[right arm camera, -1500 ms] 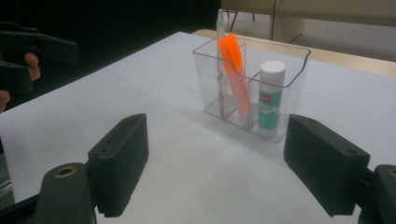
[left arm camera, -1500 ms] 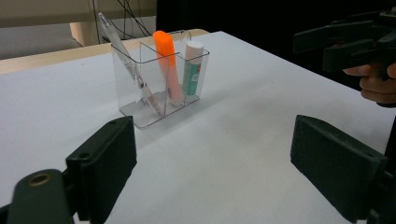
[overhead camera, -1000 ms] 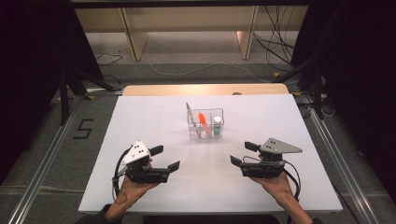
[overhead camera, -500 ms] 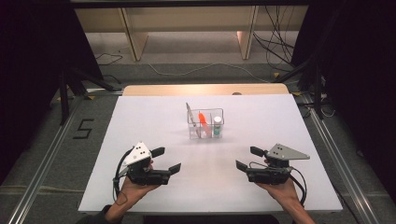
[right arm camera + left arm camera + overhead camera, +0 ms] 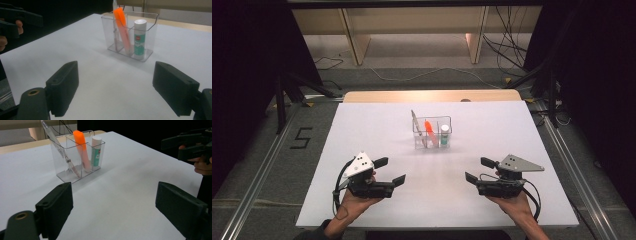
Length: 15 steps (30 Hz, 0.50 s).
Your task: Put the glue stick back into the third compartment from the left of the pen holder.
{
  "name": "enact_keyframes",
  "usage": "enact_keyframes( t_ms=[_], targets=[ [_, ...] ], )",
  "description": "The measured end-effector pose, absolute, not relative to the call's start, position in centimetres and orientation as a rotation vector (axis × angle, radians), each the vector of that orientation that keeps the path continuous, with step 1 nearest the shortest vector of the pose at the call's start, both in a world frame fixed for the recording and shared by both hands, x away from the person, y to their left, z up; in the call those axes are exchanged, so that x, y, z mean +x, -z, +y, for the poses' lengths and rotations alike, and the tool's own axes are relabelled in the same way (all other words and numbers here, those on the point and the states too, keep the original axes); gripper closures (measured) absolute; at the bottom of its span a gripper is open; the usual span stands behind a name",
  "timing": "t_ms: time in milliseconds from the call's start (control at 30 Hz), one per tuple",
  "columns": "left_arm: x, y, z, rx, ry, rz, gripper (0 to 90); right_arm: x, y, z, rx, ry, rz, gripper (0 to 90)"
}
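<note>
Nothing was in hand yet. Left gripper (image 5: 391,171) and right gripper (image 5: 473,170) both sat low near the front edge of the white table (image 5: 362,130), jaws spread wide and empty in both gripper views, each pointed in toward the clear organizer (image 5: 432,133). No contact with anything, so I'd judge the job was at the very start: approach, grasp and whatever move follows were all left to do.

The organizer stood upright at table centre, well apart from both grippers and roughly between them, farther back. Transparent plastic, split into compartments. Contents: a thin clear pen (image 5: 60,151) leaning steeply in one end compartment, an orange highlighter (image 5: 82,149) tilted in the middle, a white-capped glue stick (image 5: 139,40) upright at the other end. The glue stick label looked greenish with a red mark, too small to read. All three items seated inside, none lying on the table.
</note>
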<state>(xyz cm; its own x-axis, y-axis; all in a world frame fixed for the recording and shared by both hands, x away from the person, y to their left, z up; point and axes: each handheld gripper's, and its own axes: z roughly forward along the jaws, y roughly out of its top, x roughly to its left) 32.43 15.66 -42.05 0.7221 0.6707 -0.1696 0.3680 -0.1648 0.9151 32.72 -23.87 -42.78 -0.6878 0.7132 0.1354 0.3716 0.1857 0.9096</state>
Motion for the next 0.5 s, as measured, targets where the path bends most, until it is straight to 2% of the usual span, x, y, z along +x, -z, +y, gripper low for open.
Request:
enact_keyframes(
  t_ms=[500],
  targets=[
    [32.43, 42.03, 15.71, 1.780, -0.334, 0.821, 13.9, 32.74, 42.73, -23.83, 1.030, -1.504, 2.144, 21.9]
  ],
)
